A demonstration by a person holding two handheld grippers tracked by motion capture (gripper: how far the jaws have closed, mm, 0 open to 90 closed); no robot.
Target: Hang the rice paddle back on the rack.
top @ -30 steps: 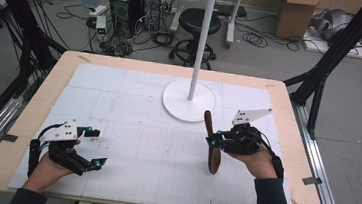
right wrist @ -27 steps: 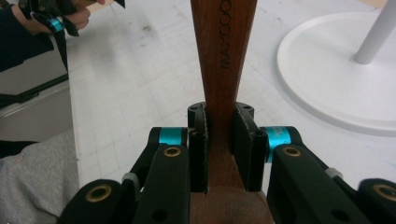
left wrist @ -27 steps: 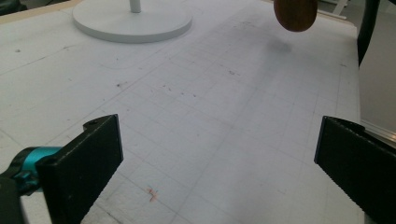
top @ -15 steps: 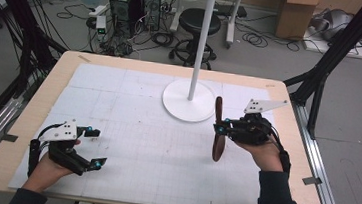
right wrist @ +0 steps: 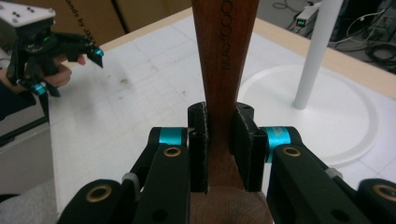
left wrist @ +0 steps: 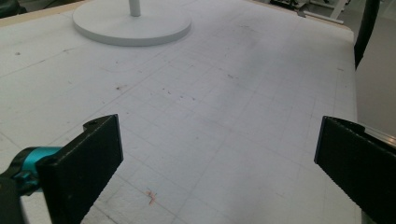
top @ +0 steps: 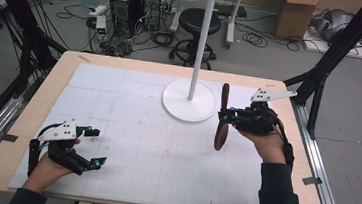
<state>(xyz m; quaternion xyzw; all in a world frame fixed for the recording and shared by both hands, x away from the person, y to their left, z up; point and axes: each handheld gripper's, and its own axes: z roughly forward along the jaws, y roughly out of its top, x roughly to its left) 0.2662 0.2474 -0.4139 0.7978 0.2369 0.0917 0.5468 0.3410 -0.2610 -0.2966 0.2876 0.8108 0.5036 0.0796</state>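
Wooden table (top: 25, 132), white gridded mat (top: 131, 127), white stand base (top: 188, 108).

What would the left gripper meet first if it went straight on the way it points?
Probably nothing close: the left gripper has open fingers and bare white mat ahead. The stand's round base lies off to one side of that line, though depth is hard to judge.

The high view looks forward and down from above the person's side, taking in the whole table (top: 121, 76). The left gripper view sits low over the mat, facing the stand (left wrist: 133, 23). The right gripper view looks close along its jaws, also facing the stand (right wrist: 322, 46), which all three views share.
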